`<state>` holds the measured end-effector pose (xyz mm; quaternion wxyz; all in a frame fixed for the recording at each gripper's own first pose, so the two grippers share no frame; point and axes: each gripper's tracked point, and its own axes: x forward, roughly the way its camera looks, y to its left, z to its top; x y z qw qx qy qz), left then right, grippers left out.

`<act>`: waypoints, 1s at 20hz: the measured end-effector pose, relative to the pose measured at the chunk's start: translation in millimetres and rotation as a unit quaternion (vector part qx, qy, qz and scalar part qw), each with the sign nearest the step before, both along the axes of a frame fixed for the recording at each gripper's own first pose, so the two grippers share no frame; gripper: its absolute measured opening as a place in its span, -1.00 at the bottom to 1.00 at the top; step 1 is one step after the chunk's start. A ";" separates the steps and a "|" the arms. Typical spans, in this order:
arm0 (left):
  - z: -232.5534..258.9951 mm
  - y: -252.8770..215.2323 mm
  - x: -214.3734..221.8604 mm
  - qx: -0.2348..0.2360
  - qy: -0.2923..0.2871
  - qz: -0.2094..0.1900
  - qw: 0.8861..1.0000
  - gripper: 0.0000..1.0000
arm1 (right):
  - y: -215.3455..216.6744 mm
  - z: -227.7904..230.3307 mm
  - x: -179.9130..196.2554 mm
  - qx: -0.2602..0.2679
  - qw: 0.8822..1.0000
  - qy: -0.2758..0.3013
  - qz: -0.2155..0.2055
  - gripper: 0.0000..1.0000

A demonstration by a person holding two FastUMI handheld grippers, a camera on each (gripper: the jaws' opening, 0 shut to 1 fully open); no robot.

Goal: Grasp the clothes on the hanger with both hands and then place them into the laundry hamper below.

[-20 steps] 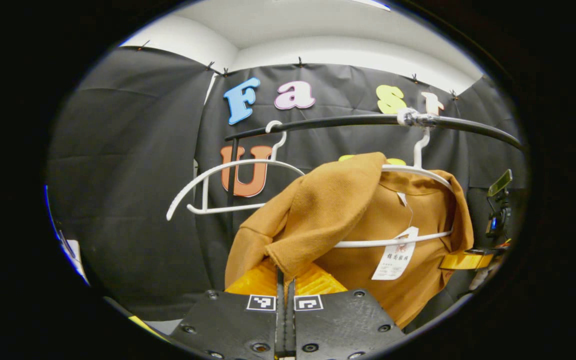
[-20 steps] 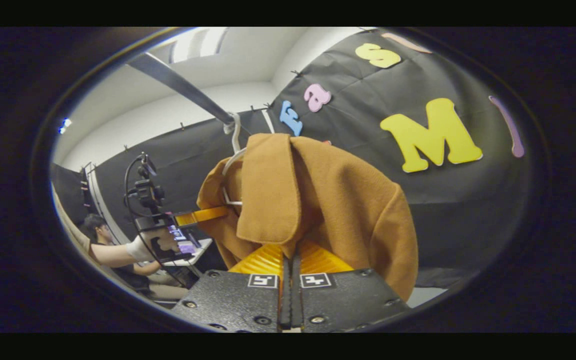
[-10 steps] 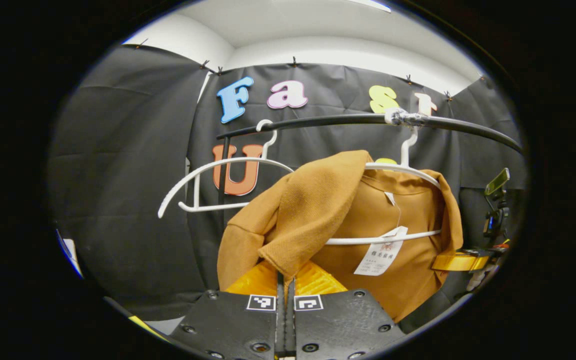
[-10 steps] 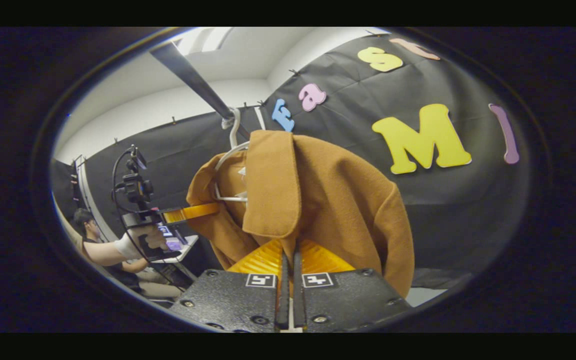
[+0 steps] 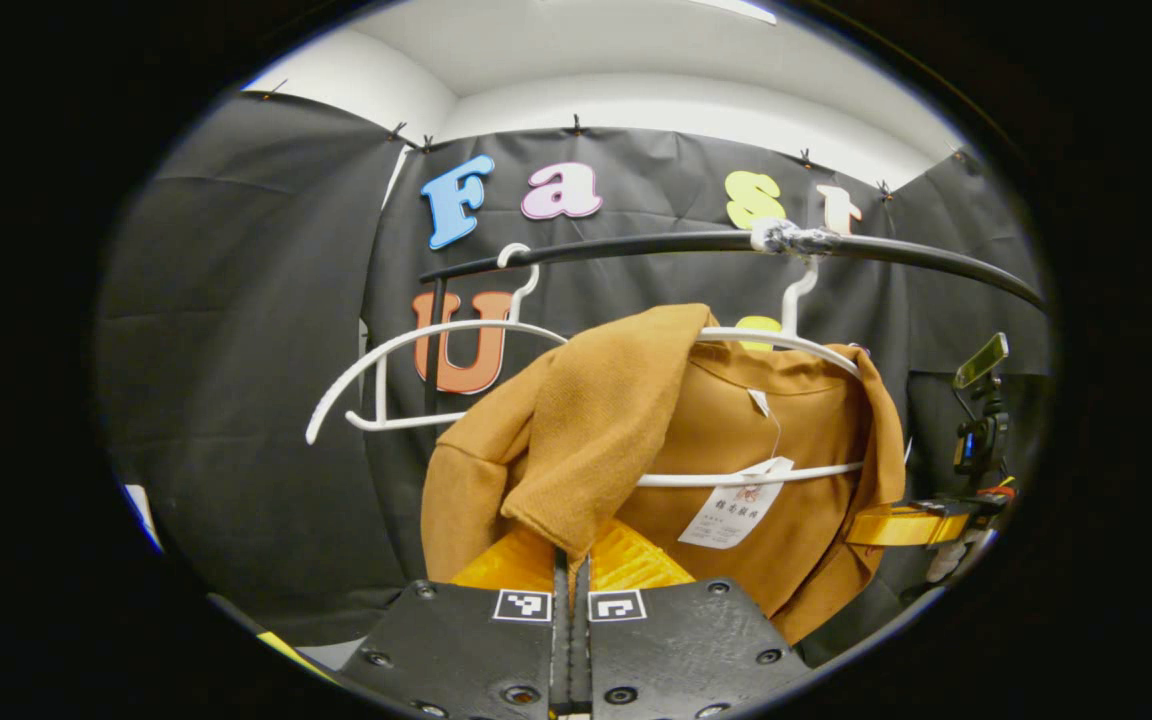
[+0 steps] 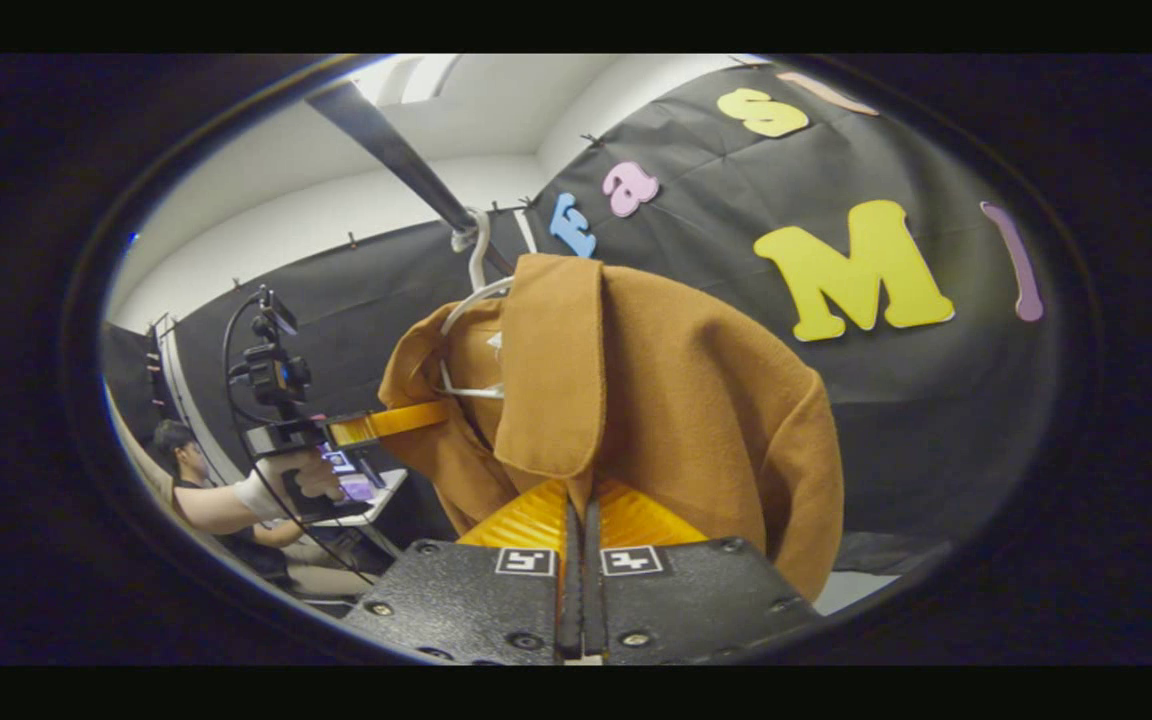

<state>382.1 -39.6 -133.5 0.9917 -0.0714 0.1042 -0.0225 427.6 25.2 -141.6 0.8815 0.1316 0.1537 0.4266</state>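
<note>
A brown garment point(image 5: 736, 420) hangs on a white hanger point(image 5: 748, 477) from a black rail point(image 5: 636, 243), with a paper tag point(image 5: 734, 506) at its neck. My left gripper point(image 5: 573, 553) is shut on a folded-over edge of the garment's near shoulder. In the right gripper view the same garment point(image 6: 676, 400) drapes over the hanger point(image 6: 476, 300), and my right gripper point(image 6: 581, 510) is shut on the hem of its hanging flap. Each view shows the other gripper across the garment, touching its far edge: the right gripper point(image 5: 911, 525) and the left gripper point(image 6: 386, 424), held by a hand point(image 6: 286, 485).
A bare white hanger point(image 5: 416, 370) hangs on the rail left of the garment. A camera on a stand point(image 5: 976, 430) sits at the far right. A person point(image 6: 186, 460) sits by a small table point(image 6: 366, 505) behind the left gripper.
In the left gripper view the garment, hanger and rail have slid a little to the left. Both grippers keep their hold on the cloth.
</note>
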 end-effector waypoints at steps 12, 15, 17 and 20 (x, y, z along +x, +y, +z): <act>10.8 29.5 5.0 -0.018 -0.017 0.028 0.999 -0.91 | -42.6 93.8 17.1 0.284 0.958 0.034 0.035 -0.94; 28.6 42.5 13.6 -0.010 -0.028 0.032 0.999 -0.91 | -54.9 121.1 28.3 0.329 0.944 0.013 0.027 -0.93; 43.3 49.1 20.6 -0.010 -0.040 0.034 0.999 -1.00 | -64.5 133.0 35.5 0.358 0.934 0.006 0.017 -0.95; 60.5 60.6 25.7 -0.006 -0.054 0.045 0.998 -0.91 | -80.3 141.0 47.6 0.364 0.931 -0.016 -0.019 -0.94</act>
